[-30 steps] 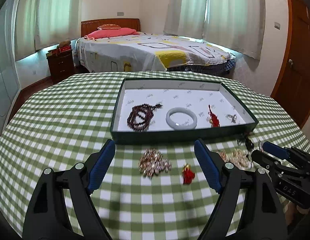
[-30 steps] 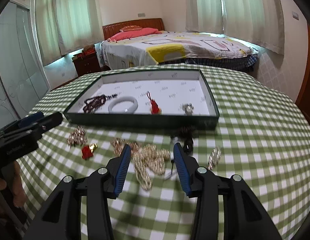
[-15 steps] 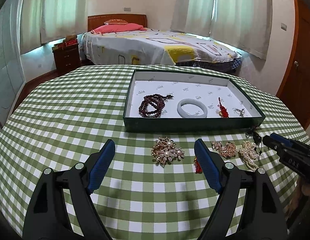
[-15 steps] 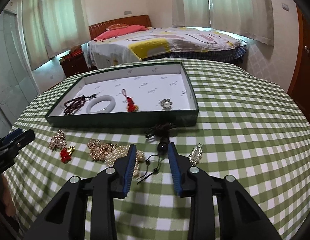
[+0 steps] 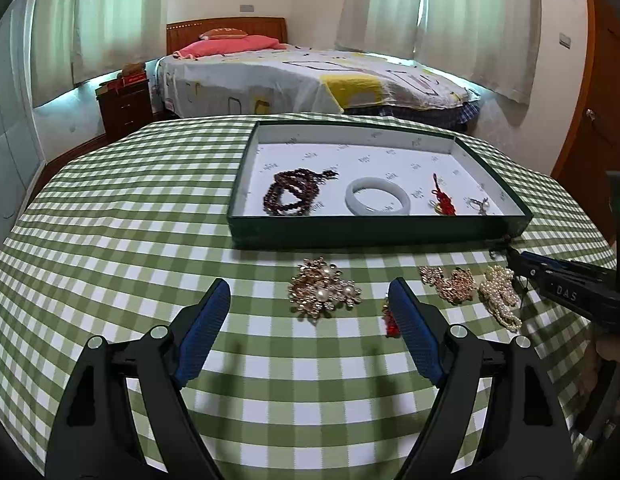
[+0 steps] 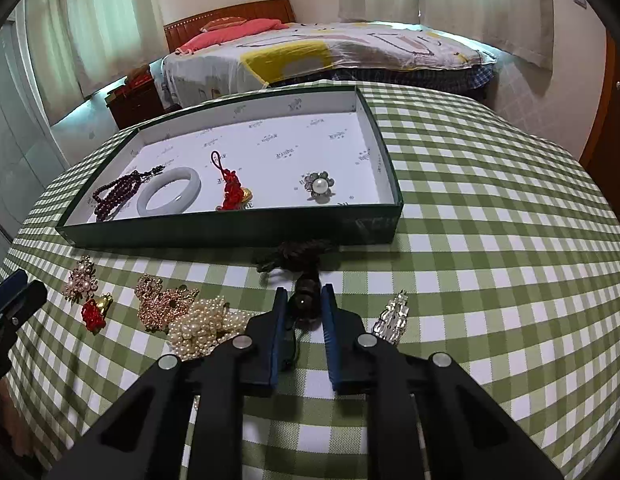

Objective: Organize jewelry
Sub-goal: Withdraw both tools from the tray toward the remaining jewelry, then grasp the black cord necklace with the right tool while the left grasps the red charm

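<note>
A dark bead pendant (image 6: 306, 305) with a cord and tassel lies on the checked cloth just in front of the green tray (image 6: 230, 226). My right gripper (image 6: 304, 291) is closing, and its blue pads press the bead from both sides. It reaches in from the right edge of the left wrist view (image 5: 521, 261). My left gripper (image 5: 309, 286) hangs open over the cloth with nothing between its fingers, just short of a gold pearl brooch (image 5: 323, 290). The tray (image 5: 373, 230) holds a dark red bead bracelet (image 5: 290, 196), a pale bangle (image 5: 377, 200), a red knot charm (image 5: 441, 200) and a pearl flower brooch (image 6: 318, 187).
Loose on the cloth are a small red charm (image 6: 94, 312), a gold rhinestone brooch (image 6: 162, 302), a pearl cluster (image 6: 206, 326) and a silver piece (image 6: 393, 316). A bed stands beyond the table and a wooden door is at the right.
My right gripper has slid right and down over the jewellery, and its jaws have narrowed onto the dark bead. The left gripper has stayed open and has hardly moved.
</note>
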Action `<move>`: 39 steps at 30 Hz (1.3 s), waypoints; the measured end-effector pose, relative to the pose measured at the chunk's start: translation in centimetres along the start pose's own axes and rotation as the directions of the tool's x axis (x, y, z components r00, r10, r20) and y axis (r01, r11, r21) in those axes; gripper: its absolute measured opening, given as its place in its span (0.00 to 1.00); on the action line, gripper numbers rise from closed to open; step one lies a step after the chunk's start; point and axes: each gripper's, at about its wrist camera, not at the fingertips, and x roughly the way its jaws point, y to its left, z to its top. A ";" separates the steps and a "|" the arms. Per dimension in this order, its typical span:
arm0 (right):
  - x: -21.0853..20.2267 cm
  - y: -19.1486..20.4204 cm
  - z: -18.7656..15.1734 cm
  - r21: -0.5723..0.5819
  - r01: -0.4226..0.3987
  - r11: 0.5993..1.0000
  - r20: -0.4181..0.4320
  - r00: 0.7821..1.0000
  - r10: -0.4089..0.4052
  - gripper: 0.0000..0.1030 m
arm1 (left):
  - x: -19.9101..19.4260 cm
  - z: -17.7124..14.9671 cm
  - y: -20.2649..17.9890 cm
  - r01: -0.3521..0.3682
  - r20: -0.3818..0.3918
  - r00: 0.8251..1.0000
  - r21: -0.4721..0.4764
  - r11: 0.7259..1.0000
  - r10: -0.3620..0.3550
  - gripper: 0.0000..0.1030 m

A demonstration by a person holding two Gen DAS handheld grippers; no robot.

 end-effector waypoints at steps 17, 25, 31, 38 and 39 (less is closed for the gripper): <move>-3.1 -2.2 -1.5 0.050 -0.017 0.999 0.064 0.998 0.014 0.17 | 2.9 -0.9 -4.4 0.078 -0.120 0.990 0.042 0.996 -0.073 0.50; -2.6 -2.2 -1.6 0.067 -0.039 0.997 0.062 0.997 0.034 0.17 | 3.8 -1.0 -4.5 0.098 -0.155 0.984 0.031 0.995 -0.092 0.19; -2.4 -2.2 -1.6 0.069 -0.040 0.997 0.064 0.997 0.035 0.17 | 3.6 -1.2 -4.8 0.117 -0.145 0.983 0.045 0.992 -0.110 0.12; -2.9 -2.1 -1.6 0.067 -0.039 0.997 0.093 0.995 0.032 0.17 | 2.6 -1.2 -4.7 0.127 -0.113 0.986 0.048 0.991 -0.121 0.11; -3.0 -2.0 -1.6 0.065 -0.040 0.997 0.096 0.995 0.033 0.17 | 2.4 -1.2 -4.6 0.128 -0.109 0.987 0.049 0.991 -0.122 0.11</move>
